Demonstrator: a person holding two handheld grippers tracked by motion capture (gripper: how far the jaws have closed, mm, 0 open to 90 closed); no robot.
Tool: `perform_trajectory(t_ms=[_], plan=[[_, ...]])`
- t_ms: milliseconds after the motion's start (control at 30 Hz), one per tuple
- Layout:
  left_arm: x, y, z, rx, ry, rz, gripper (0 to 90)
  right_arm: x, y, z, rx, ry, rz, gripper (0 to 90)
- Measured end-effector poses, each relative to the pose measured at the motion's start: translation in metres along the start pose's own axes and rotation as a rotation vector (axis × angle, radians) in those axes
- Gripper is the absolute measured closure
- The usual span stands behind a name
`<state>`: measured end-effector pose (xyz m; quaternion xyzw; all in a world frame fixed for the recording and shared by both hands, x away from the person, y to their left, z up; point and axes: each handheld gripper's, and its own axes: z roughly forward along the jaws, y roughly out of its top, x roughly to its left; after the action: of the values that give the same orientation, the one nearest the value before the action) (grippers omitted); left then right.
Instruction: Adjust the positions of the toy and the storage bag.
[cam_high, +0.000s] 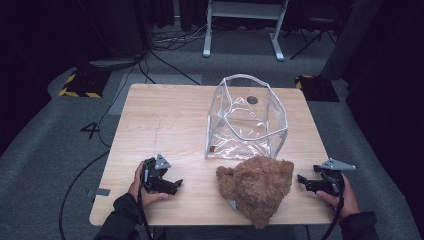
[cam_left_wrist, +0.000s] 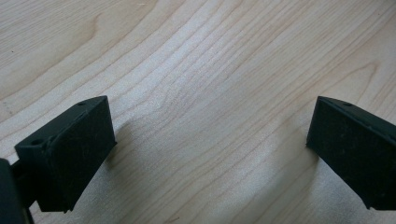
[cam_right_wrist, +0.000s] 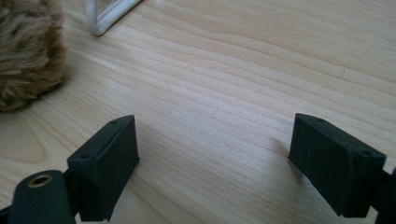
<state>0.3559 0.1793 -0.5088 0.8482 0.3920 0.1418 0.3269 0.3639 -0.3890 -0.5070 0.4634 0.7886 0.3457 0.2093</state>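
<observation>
Bear (cam_high: 257, 187) lies at the worktop's (cam_high: 165, 120) six o'clock edge, just in front of the clear bag (cam_high: 246, 120); both grippers rest wide open and empty, left (cam_high: 172, 184) at eight o'clock, right (cam_high: 303, 181) at four. Looks light, soft and squashy, so I'd take a deep pinch on the body; the bag is thin and floppy, best held by its white rim. No readable label or writing on either.

table (cam_high: 165, 125) – matt pale wood | bag (cam_high: 245, 120) – glossy clear plastic | teddy bear (cam_high: 257, 185) – shaggy brown plush, seemingly
</observation>
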Motion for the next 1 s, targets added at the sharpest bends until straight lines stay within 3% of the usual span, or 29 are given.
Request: perform_trajectory(t_ms=[200,300,400,1000], plan=[[0.000,0.000,0.000,-0.001,0.006,-0.002,0.9,-0.003,0.000,-0.002,0.011,0.032,-0.034,16.3],[-0.002,-0.001,-0.001,0.000,0.014,-0.020,0.9,-0.006,0.000,-0.007,0.026,0.099,-0.056,17.6],[-0.002,-0.001,-0.001,0.003,0.014,-0.019,0.9,-0.004,0.004,-0.018,-0.007,0.155,-0.084,18.7],[-0.002,-0.001,-0.001,0.003,0.014,-0.020,0.9,0.016,0.020,-0.056,-0.099,0.211,-0.161,20.4]])
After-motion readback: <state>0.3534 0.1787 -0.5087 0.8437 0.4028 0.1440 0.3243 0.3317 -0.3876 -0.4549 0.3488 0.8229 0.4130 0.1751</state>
